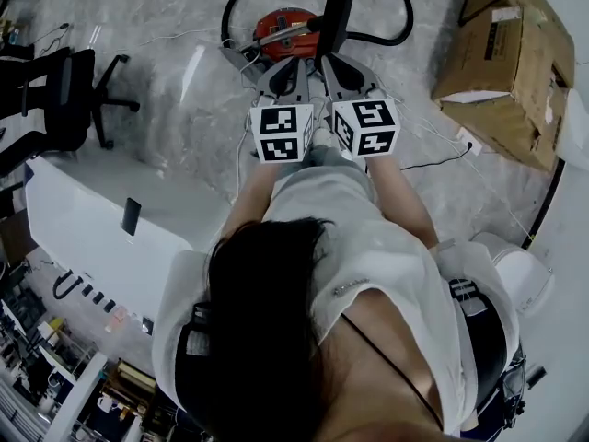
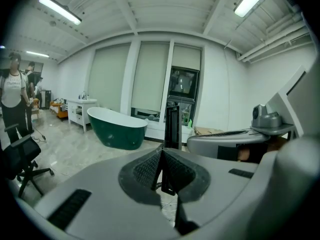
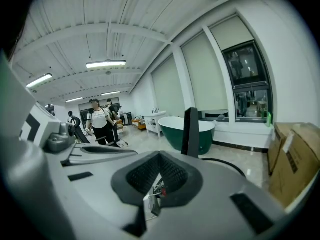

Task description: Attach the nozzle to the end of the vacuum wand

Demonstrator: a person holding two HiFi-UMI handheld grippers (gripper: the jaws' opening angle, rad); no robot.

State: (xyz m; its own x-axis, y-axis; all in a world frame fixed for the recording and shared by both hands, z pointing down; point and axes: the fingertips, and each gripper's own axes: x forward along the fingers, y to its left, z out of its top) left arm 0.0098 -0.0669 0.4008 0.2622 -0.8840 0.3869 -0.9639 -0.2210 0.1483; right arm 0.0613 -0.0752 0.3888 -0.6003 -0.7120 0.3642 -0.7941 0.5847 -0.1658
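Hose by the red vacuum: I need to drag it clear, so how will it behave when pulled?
The hose lies in a loose loop round the vacuum, so it is probably floppy and would snake rather than slide whole. It seems joined to the vacuum, so a pull may tug that across the smooth floor.

left hand-held gripper (image 2: 161,164): jaws together | right hand-held gripper (image 3: 160,169): jaws together (side by side)

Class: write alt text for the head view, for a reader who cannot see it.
Seen from above, a person holds the left hand-held gripper and right hand-held gripper side by side, jaws shut, pointing at a red vacuum cleaner with a black hose on the grey floor.
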